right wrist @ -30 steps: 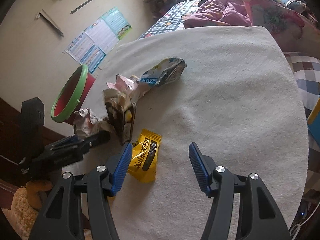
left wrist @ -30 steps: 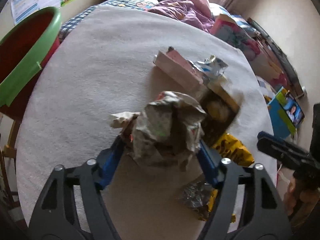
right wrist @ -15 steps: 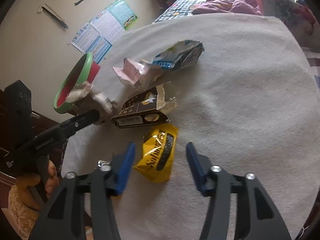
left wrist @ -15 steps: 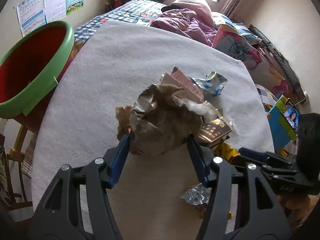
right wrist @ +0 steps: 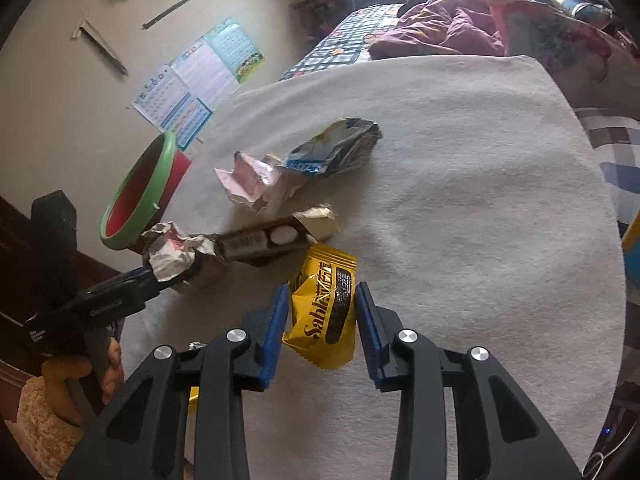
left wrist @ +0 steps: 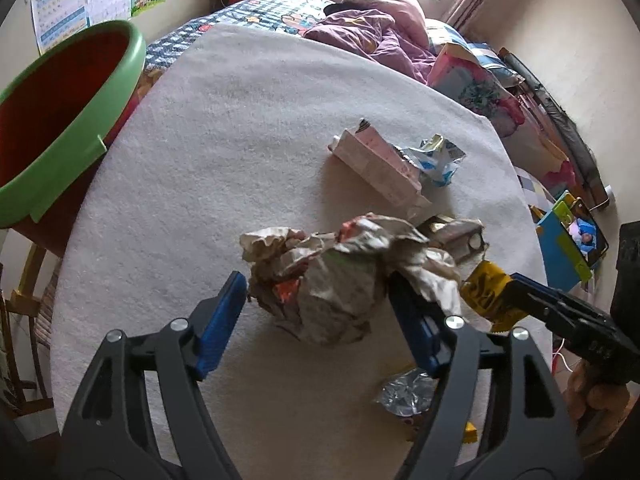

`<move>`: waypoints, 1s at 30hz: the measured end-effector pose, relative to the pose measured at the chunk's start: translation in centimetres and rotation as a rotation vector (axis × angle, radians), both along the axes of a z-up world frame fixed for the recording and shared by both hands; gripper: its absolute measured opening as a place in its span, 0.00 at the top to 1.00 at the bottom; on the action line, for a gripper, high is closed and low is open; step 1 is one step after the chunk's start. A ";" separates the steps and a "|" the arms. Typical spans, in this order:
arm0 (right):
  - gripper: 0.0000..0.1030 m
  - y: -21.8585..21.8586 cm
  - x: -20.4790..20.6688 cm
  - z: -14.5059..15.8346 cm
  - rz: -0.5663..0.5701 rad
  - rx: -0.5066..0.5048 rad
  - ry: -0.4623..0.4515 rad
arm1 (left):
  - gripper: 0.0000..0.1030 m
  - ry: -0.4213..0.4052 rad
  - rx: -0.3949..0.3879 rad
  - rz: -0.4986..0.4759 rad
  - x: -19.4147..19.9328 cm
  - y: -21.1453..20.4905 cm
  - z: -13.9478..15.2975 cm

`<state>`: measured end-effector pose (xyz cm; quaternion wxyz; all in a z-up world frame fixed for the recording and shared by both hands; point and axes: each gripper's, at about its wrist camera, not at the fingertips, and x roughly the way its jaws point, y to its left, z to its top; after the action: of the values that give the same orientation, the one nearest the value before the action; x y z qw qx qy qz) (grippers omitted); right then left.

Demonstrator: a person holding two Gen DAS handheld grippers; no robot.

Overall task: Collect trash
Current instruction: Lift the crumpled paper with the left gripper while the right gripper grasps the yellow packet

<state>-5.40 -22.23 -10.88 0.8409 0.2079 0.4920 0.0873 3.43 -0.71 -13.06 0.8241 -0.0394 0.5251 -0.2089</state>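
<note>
Both grippers are working over a round table [left wrist: 248,128] draped in a pale cloth, in a bedroom where a rumpled purple blanket [left wrist: 372,36] is lying on the bed beyond. Left gripper [left wrist: 316,300] is opening its blue jaws around a crumpled paper ball [left wrist: 332,280]; the near-left pad is standing just clear of the paper, while the right pad is lying against or under its ragged edge, and whether it is pressing cannot be told. Right gripper [right wrist: 320,320] is closing its jaws on either side of a yellow snack packet [right wrist: 326,312], the pads sitting just beside the packet's edges, with the packet lying flat on the cloth.

Farther out on the table, a flattened brown carton [right wrist: 260,244] is lying just beyond the yellow packet, a torn pink carton [right wrist: 248,184] is resting beyond that, and a crushed blue-and-white wrapper [right wrist: 336,148] is touching the pink carton's far end. A scrap of silver foil [left wrist: 404,396] is lying near the table's near edge, below the left gripper's right finger. A red bin with a green rim [left wrist: 60,120] is standing off the table's left side, its mouth tilted toward the table. Colourful charts [right wrist: 196,84] are hanging on the wall behind it. A person's hand [right wrist: 108,368] is gripping the left tool's handle at the lower left of the right wrist view.
</note>
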 end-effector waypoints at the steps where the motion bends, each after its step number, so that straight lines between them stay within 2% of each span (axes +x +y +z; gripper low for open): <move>1: 0.67 0.0 0.0 -0.1 -0.004 -0.004 0.005 | 0.32 -0.003 -0.001 -0.004 0.0 0.0 0.1; 5: 0.62 -0.1 0.0 -0.4 -0.019 -0.004 0.027 | 0.33 -0.009 0.003 -0.018 0.0 -0.3 0.0; 8: 0.53 -0.1 -0.1 -0.3 -0.024 -0.005 0.026 | 0.33 -0.008 -0.003 -0.017 0.1 -0.2 0.1; 10: 0.52 -0.2 0.0 -0.4 -0.025 -0.008 0.032 | 0.33 -0.007 -0.002 -0.018 0.2 -0.3 0.1; 12: 0.55 -0.2 0.0 -0.7 -0.022 -0.006 0.044 | 0.33 -0.008 0.005 -0.021 0.2 -0.4 0.2; 13: 0.58 -0.2 -0.1 -0.8 -0.020 -0.003 0.047 | 0.36 -0.011 0.007 -0.023 0.2 -0.4 0.2; 14: 0.68 0.0 0.0 -0.9 -0.021 -0.002 0.049 | 0.39 -0.016 0.008 -0.024 0.1 -0.5 0.3; 22: 0.68 -0.1 0.0 0.0 -0.039 -0.023 0.005 | 0.49 -0.068 0.016 -0.023 -0.1 -0.3 1.9; 26: 0.68 -0.6 0.2 0.3 -0.066 -0.021 -0.008 | 0.49 -0.096 0.027 -0.026 -0.2 -0.3 2.7; 30: 0.68 -0.9 0.3 0.5 -0.086 -0.021 -0.014 | 0.49 -0.091 0.039 -0.026 0.0 -0.1 2.5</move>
<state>-5.12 -23.11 -10.37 0.8494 0.2197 0.4774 0.0474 3.45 -0.86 -10.58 0.8450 -0.0069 0.4915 -0.2107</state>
